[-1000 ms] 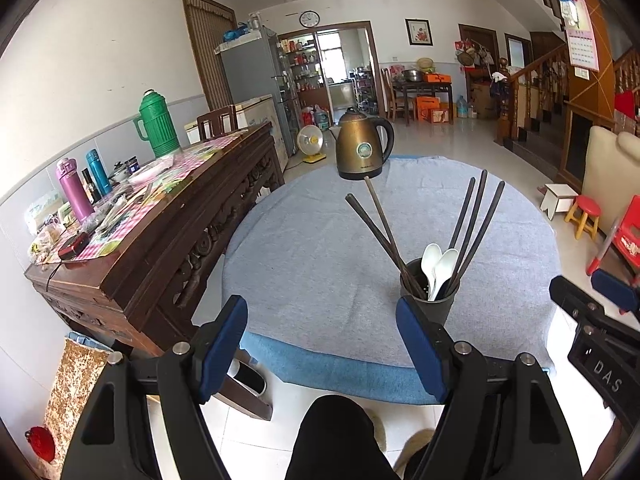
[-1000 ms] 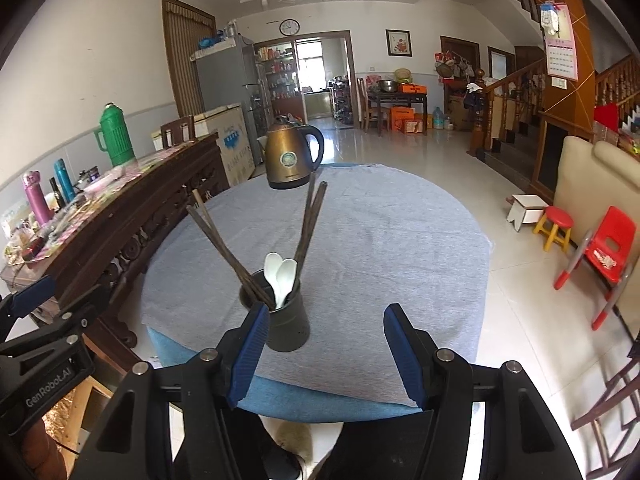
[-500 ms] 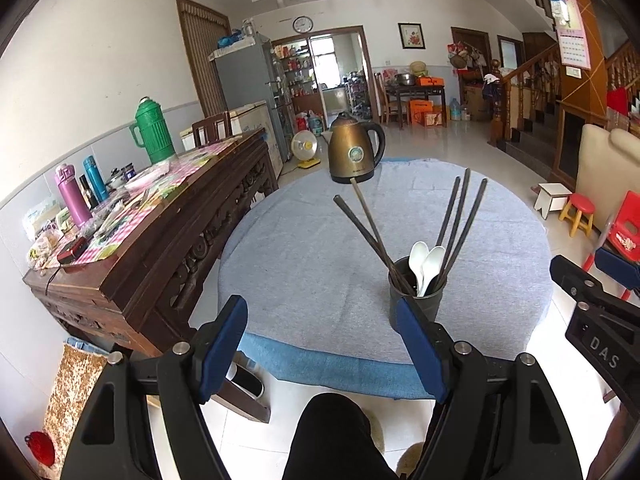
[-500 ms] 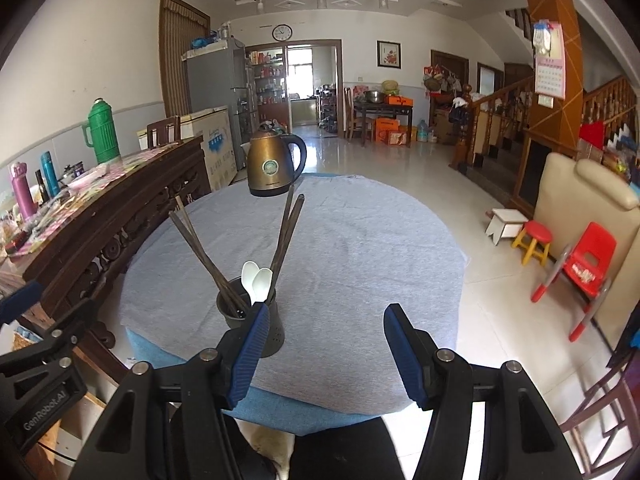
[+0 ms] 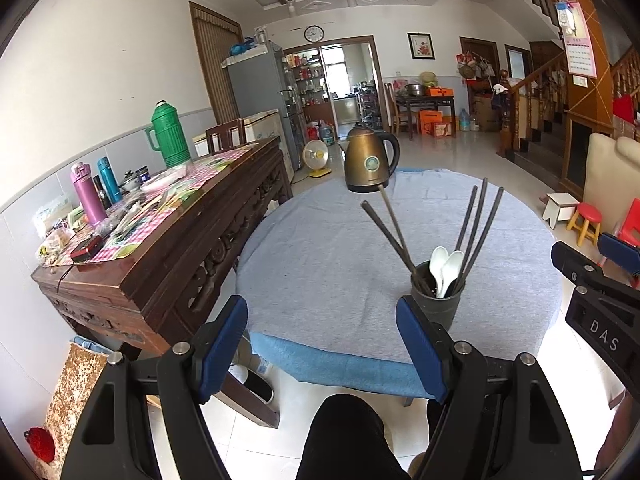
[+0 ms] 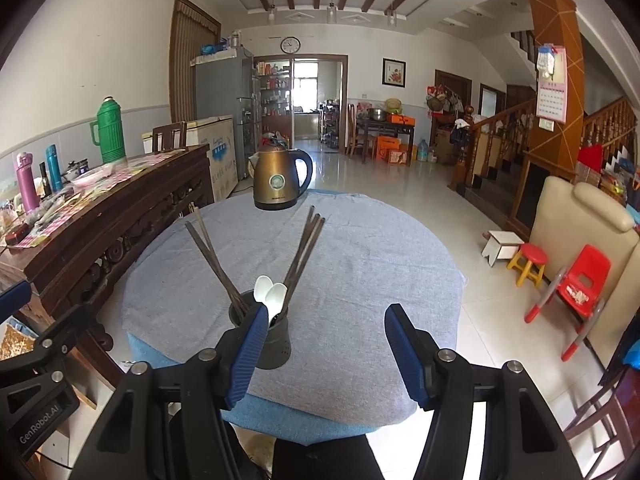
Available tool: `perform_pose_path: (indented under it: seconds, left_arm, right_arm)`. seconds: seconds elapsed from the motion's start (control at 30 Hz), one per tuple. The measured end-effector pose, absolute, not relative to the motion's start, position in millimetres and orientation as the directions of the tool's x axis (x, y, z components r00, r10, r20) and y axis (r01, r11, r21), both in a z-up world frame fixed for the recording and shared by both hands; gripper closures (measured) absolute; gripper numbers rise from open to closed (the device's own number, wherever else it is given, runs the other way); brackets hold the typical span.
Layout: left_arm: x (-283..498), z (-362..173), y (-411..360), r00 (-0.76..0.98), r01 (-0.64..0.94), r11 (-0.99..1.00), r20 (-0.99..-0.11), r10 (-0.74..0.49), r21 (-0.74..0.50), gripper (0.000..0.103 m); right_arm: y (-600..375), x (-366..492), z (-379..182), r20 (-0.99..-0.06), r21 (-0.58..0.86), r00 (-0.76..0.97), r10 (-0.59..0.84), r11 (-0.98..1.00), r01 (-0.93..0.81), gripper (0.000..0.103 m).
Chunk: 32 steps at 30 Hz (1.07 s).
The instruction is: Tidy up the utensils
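Observation:
A dark utensil holder (image 5: 438,306) stands near the front edge of the round table with the grey cloth (image 5: 340,248). It holds several dark chopsticks (image 5: 390,232) leaning left and right, and two white spoons (image 5: 444,268). It also shows in the right wrist view (image 6: 272,340), with chopsticks (image 6: 304,252) and spoons (image 6: 270,294). My left gripper (image 5: 322,346) is open and empty, held back off the table's front edge, left of the holder. My right gripper (image 6: 326,354) is open and empty, just right of the holder.
A bronze kettle (image 5: 370,164) stands at the table's far side. A carved wooden sideboard (image 5: 168,248) with flasks and clutter runs along the left. A sofa, red chair (image 6: 580,284) and small stools (image 6: 528,262) stand to the right. My knee (image 5: 348,436) is below the table edge.
Both grippers have drawn back and risen from the table; the holder now looks farther away in both views. Both stay open and empty.

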<state>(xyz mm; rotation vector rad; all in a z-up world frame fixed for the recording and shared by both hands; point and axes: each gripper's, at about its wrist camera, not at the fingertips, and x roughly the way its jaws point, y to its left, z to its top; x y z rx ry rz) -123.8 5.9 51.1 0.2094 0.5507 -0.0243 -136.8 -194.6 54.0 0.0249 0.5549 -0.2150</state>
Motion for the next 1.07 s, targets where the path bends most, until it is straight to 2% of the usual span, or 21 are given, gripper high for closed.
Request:
perform_pose_path:
  seconds: [0.63,1.07]
  left_arm:
    - [-95.2,35.0,0.5,0.823,0.081,0.984,-0.568,0.023,0.158,0.026]
    - [-63.7,18.4,-17.6,0.800,0.121,0.978,-0.601,0.004,0.167,0.026]
  right_arm:
    - [-189.4,-118.8,29.7,-0.567,-0.122,0.790,-0.234,0.972,0.200,0.037]
    - [-210.3,-85.7,10.9,-0.625,-0.074,0.756,-0.195,0.979,0.192,0.037]
